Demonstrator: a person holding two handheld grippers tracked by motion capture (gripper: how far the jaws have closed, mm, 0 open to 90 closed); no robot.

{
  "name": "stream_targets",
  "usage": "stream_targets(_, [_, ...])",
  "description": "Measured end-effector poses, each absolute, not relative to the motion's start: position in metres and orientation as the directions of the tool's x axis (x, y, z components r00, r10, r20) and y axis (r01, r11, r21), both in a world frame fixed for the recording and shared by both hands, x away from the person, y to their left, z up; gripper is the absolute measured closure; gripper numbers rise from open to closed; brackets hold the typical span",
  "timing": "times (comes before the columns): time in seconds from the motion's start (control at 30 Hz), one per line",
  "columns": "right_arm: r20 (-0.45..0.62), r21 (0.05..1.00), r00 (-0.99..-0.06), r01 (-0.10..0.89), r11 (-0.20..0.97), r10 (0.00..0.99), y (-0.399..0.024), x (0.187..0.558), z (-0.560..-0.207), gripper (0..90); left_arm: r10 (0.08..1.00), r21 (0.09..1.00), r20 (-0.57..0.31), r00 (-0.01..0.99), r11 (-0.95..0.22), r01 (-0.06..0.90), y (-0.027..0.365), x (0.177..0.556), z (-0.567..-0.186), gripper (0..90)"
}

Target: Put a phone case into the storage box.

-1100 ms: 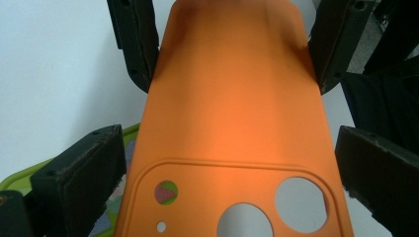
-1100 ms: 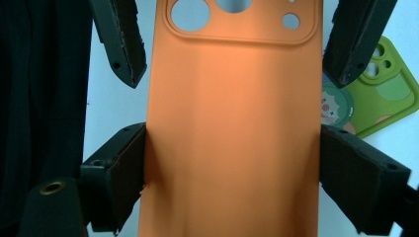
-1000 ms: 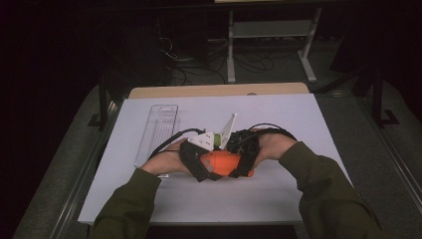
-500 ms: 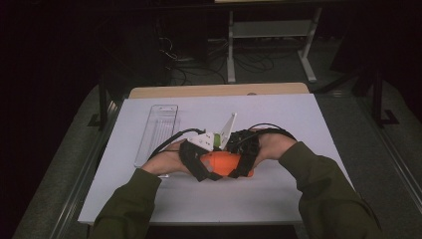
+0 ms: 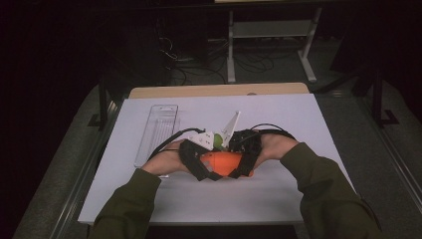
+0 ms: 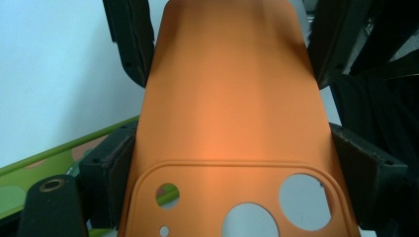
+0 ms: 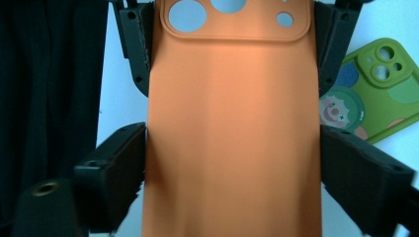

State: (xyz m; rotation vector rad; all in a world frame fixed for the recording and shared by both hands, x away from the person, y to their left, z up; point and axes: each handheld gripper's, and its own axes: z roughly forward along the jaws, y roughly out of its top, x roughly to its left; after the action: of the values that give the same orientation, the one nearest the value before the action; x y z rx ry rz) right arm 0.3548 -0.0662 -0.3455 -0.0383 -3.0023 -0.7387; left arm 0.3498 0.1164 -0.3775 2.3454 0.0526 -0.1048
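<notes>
Orange, the phone case (image 5: 222,163) sits near the middle of the white tabletop (image 5: 278,199), where we clamp it between our left tool (image 6: 232,163), whose jaws have just closed, and our right tool (image 7: 232,168), with the green phone case (image 7: 375,94) beyond.

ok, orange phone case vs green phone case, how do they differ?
The orange phone case is plain; the green phone case carries a clown print. The orange one is clamped at both ends by the left tool and right tool; the green one lies free on the table. Both have camera cutouts.
</notes>
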Motion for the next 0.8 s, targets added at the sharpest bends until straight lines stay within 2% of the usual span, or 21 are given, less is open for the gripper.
stream_targets(0.1, [0.072,0.476,-0.997,0.057,0.877,0.026,-0.070,0.355,-0.345,3.3,0.013,0.710,-0.102,0.995,-0.699,0.082,0.116,0.349,-0.378,16.1])
stream_targets(0.17, [0.064,0.485,-0.997,0.074,0.871,0.049,-0.073,0.356,-0.345,1.4,0.029,0.710,-0.107,0.994,-0.697,0.096,0.115,0.348,-0.378,16.1])
stream_targets(0.33, [0.049,0.523,-0.992,0.127,0.843,0.119,-0.091,0.359,-0.344,1.0,0.051,0.705,-0.091,0.995,-0.702,0.100,0.114,0.348,-0.377,16.1])
stream_targets(0.6, [0.062,0.596,-0.962,0.251,0.763,0.267,-0.123,0.359,-0.347,1.1,0.160,0.692,-0.116,0.980,-0.695,0.195,0.113,0.350,-0.382,16.0])
stream_targets(0.8, [0.052,0.644,-0.933,0.304,0.702,0.356,-0.142,0.357,-0.352,1.1,0.238,0.685,-0.099,0.966,-0.688,0.240,0.112,0.349,-0.384,16.0])
